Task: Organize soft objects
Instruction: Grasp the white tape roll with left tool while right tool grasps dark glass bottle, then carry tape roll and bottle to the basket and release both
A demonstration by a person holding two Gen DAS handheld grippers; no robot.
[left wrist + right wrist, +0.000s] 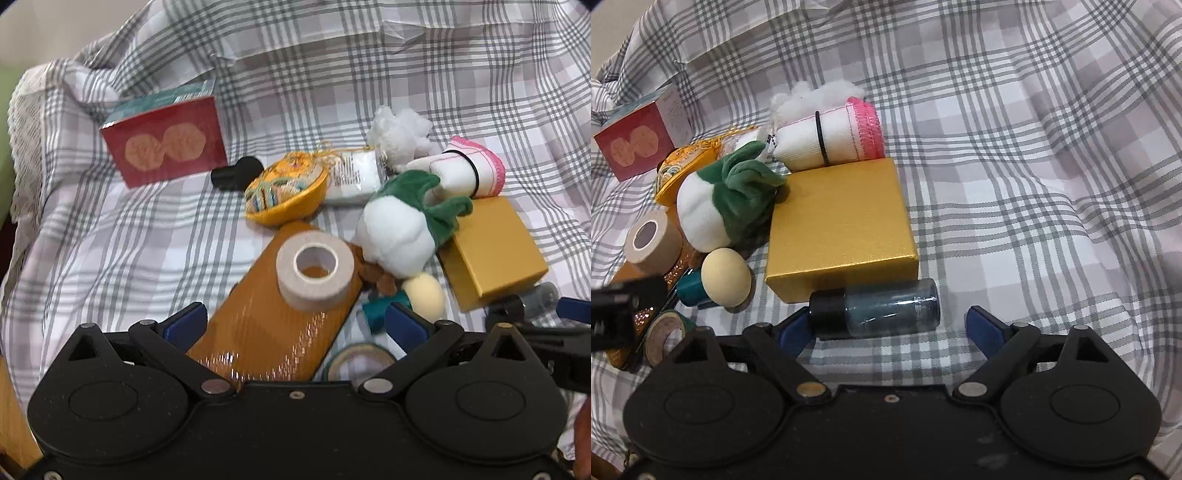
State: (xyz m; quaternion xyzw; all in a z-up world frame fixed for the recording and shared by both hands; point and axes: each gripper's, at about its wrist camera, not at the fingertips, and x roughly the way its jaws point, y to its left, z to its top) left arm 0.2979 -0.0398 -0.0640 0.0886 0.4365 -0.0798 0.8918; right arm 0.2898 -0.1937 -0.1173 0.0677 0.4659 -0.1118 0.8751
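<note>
Soft stuff sits in a cluster mid-scene on the plaid cloth [1015,147]: plush radish [399,236] (white body, green leaves) leaning against the left edge of the gold box [842,229], rolled white towel [831,136] with pink trim and a black band just beyond the box's far edge, white stuffing tuft [399,133] behind the towel, cream sponge egg [726,277] near-left of the box.

Left of the plush: yellow embroidered pouch [288,192], a white packet [354,177] between it and the towel. Beige tape roll [314,273] rests on top of an orange flat case [266,325]. Teal spool [380,314] touches the egg; a washi tape ring [358,362] lies nearer. Red box [166,144] stands far left, a small black cap [236,171] just beside it.

Left gripper [295,325]: jaws spread wide either side of the orange case, pads not pressing it.

Right gripper [890,328]: jaws apart, nothing clamped. Dark-tinted bottle [879,310] with a black cap lies on its side between them, against the gold box's near edge; left pad sits at the cap, right pad clear of the bottle.
</note>
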